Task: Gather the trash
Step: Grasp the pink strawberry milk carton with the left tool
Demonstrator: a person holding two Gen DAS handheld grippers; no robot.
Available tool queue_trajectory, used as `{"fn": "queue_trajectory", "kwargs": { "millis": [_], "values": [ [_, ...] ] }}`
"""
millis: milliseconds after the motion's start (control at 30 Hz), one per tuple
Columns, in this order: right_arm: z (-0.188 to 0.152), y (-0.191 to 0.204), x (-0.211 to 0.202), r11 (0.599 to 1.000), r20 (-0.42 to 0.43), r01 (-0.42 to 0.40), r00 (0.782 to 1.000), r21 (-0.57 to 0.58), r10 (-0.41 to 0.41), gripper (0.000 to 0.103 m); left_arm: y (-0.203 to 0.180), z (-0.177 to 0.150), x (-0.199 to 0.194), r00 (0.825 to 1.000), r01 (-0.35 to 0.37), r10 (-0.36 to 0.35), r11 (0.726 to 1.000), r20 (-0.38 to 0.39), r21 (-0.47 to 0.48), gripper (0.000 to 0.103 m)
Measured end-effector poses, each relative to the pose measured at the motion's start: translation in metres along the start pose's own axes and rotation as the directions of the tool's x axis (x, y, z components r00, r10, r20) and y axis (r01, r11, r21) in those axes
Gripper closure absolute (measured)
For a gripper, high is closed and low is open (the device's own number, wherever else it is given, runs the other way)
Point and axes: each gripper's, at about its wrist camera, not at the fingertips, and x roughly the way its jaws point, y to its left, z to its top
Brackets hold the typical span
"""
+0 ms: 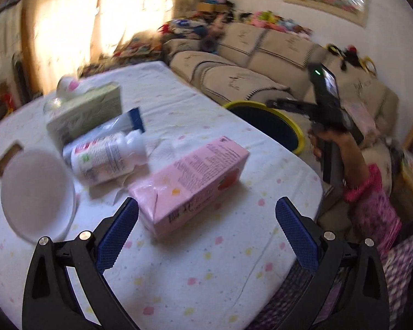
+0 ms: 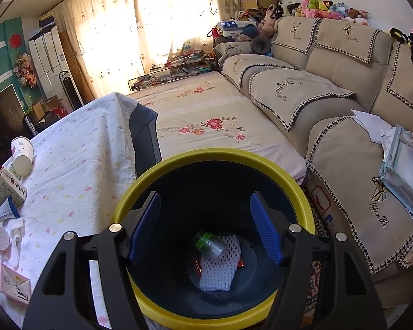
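My left view smears the green carton [image 1: 84,110] at ten o'clock; its print is unreadable. The pink carton [image 2: 7,282] is cropped at eight o'clock.

A home living room — beige sofa [image 2: 330,82] topped with plush toys [image 2: 325,8], curtained window [image 2: 151,27], cloth-covered table [image 2: 77,148].

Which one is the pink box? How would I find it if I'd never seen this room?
Look at the table with the white spotted cloth. The pink box lies flat on it near the front edge, straight ahead of the left hand-held gripper. Next to it are a white bottle and a pale green box, but it is the only pink one.
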Motion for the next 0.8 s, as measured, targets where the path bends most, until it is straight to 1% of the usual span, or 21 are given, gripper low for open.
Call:
{"fn": "queue_trajectory", "kwargs": {
  "millis": [67, 133, 167, 233, 333, 400, 467, 500, 567, 600, 633, 667, 800],
  "values": [
    [0.0, 0.0, -0.001, 1.0, 0.002, -0.004, 1.0, 0.0, 0.004, 0.039, -0.005, 0.003, -0.001, 0.997, -0.072, 0.072, 0.994, 0.008, 0.079, 0.005],
    [0.0, -0.001, -0.002, 1.0, 0.003, -0.005, 1.0, 0.0, 0.005, 0.039, -0.004, 0.006, 0.0, 0.995, -0.1, 0.1, 0.987, 0.011, 0.124, 0.005],
    [0.0, -0.001, -0.002, 1.0, 0.003, -0.005, 1.0, 0.0, 0.005, 0.039, -0.002, 0.008, 0.004, 0.995, -0.1, 0.1, 0.984, 0.011, 0.149, 0.005],
    [0.0, -0.002, -0.003, 1.0, 0.003, -0.007, 1.0, 0.003, 0.007, 0.039, 0.003, 0.011, 0.012, 0.995, -0.102, 0.103, 0.98, -0.001, 0.17, 0.005],
    [-0.001, -0.003, -0.004, 1.0, 0.002, -0.008, 1.0, 0.006, 0.008, 0.039, 0.008, 0.013, 0.029, 0.997, -0.055, 0.063, 0.979, -0.033, 0.198, 0.005],
    [-0.002, -0.003, -0.005, 1.0, 0.001, -0.006, 1.0, 0.005, 0.006, 0.039, 0.012, 0.014, 0.042, 0.997, -0.032, 0.046, 0.98, -0.068, 0.195, 0.01],
    [-0.002, -0.005, -0.006, 1.0, 0.0, -0.004, 1.0, 0.005, 0.004, 0.039, 0.016, 0.015, 0.051, 0.996, 0.002, 0.014, 0.986, -0.09, 0.167, 0.023],
    [-0.001, -0.006, -0.006, 1.0, 0.0, -0.004, 1.0, 0.006, 0.004, 0.039, 0.019, 0.016, 0.055, 0.995, 0.018, -0.004, 0.99, -0.1, 0.142, 0.026],
    [-0.001, -0.008, -0.006, 1.0, 0.001, -0.004, 1.0, 0.009, 0.004, 0.039, 0.025, 0.017, 0.058, 0.992, 0.07, -0.058, 0.993, -0.114, 0.1, 0.043],
    [-0.001, -0.009, -0.007, 1.0, 0.002, -0.004, 1.0, 0.011, 0.004, 0.039, 0.026, 0.017, 0.059, 0.99, 0.091, -0.08, 0.992, -0.118, 0.088, 0.048],
    [-0.001, -0.01, -0.008, 1.0, 0.002, -0.006, 1.0, 0.013, 0.006, 0.039, 0.025, 0.016, 0.059, 0.988, 0.108, -0.098, 0.991, -0.122, 0.08, 0.058],
    [-0.002, -0.011, -0.008, 1.0, 0.002, -0.008, 1.0, 0.015, 0.008, 0.039, 0.023, 0.016, 0.06, 0.986, 0.12, -0.11, 0.99, -0.125, 0.075, 0.064],
    [-0.004, -0.014, -0.009, 0.999, 0.0, -0.021, 1.0, 0.027, 0.021, 0.038, 0.009, 0.015, 0.061, 0.984, 0.131, -0.123, 0.99, -0.131, 0.052, 0.065]
  ]
}}
